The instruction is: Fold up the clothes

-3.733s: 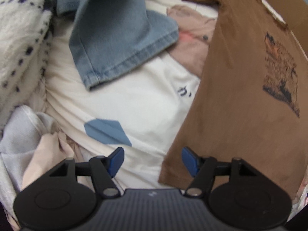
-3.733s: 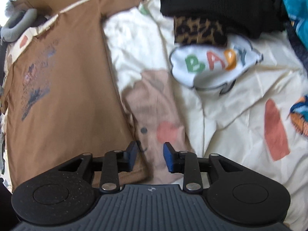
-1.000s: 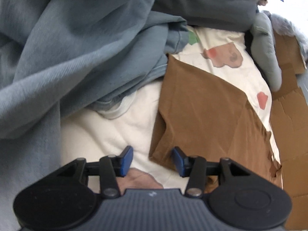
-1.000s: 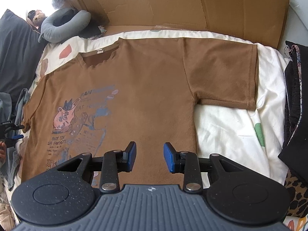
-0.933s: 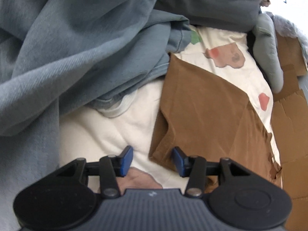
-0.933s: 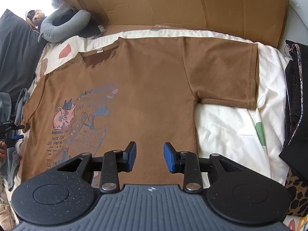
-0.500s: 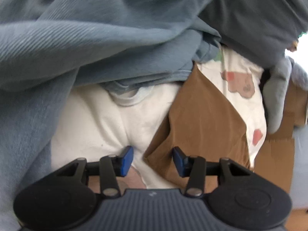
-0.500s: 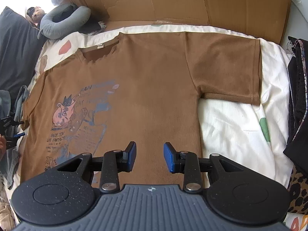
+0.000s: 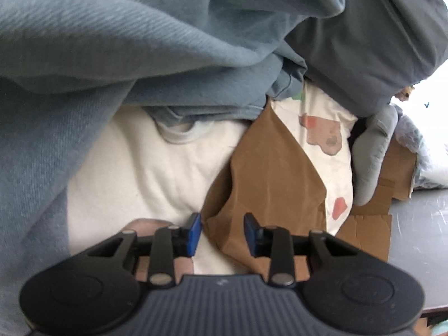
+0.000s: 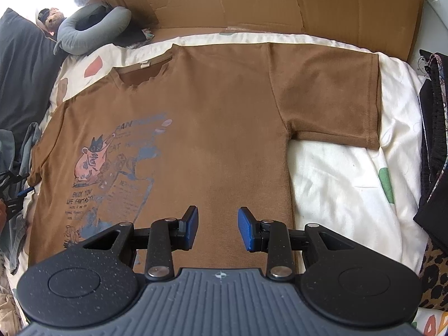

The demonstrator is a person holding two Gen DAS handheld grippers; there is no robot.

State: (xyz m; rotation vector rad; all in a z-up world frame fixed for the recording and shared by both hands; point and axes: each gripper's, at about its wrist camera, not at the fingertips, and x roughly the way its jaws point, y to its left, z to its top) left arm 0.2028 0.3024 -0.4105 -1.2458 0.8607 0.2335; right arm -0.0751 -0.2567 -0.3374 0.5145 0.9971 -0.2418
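Note:
A brown T-shirt (image 10: 212,128) with a cat print lies flat, face up, on the bed, its neck at the far left. My right gripper (image 10: 217,228) hovers open over the shirt's lower body with nothing between its fingers. In the left wrist view, one brown sleeve (image 9: 268,173) lies on the sheet beside a heap of clothes. My left gripper (image 9: 222,231) is low at that sleeve's corner. Its jaws are closing with the sleeve's edge between them, and a gap still shows between the pads. The left gripper also shows small at the shirt's left side (image 10: 15,187).
A big heap of blue-grey clothes (image 9: 112,56) overhangs the sleeve on the left. A dark pillow (image 9: 378,42) and a grey neck pillow (image 10: 92,28) lie at the head. Cardboard (image 10: 280,0) lines the far edge. Dark clothes (image 10: 434,140) are piled on the right. The printed sheet (image 10: 336,182) lies bare beside the shirt.
My left gripper has rolled and sunk closer to the sleeve corner, and its jaws have narrowed around the edge. The right gripper has stayed in place, still open.

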